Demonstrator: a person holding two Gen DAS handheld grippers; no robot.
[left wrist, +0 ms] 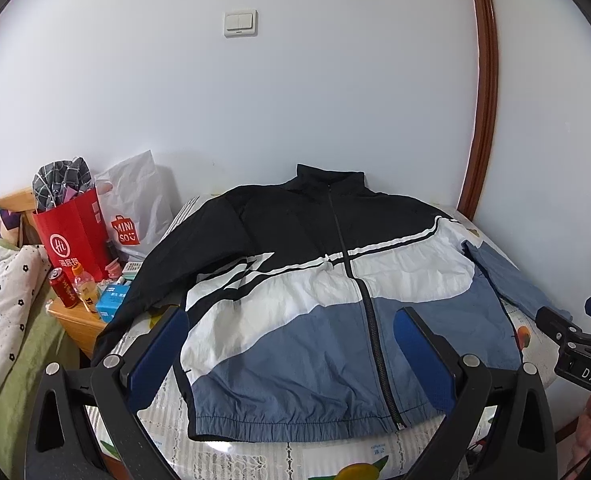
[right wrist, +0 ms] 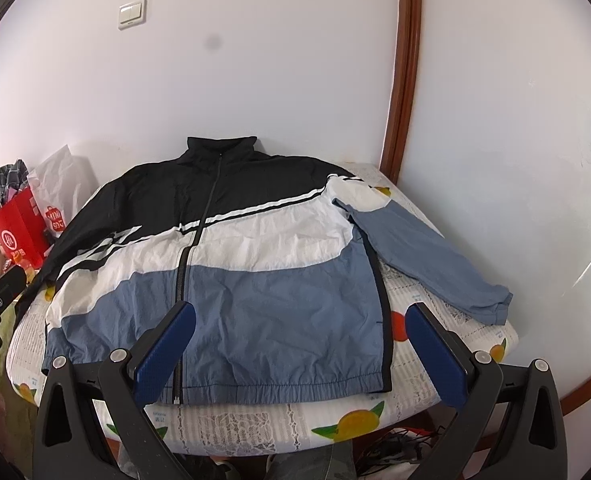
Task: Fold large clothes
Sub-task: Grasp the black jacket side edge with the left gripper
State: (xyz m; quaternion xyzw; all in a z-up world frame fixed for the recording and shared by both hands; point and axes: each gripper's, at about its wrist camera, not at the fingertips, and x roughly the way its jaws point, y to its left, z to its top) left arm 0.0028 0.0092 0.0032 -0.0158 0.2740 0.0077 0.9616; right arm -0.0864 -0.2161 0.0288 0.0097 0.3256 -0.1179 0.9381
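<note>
Jacket [left wrist: 295,300] lies flat, zipped, on the fruit-print table [right wrist: 447,344], collar at 12 o'clock. Left gripper [left wrist: 291,320] and right gripper [right wrist: 301,316] hover above its hem, jaws wide, gripping nothing.

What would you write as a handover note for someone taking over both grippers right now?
Left gripper: jaws open, empty, hovering over the hem side of the jacket.
Right gripper: jaws open, empty, near the hem by the blue sleeve.
Jacket lies flat, front up, zipped, collar toward the wall, on the fruit-print table cover. Blue sleeve is spread on the cover; the black sleeve hangs over the far side toward the nightstand clutter.
Done: garment laid out. Left: every fold.
</note>
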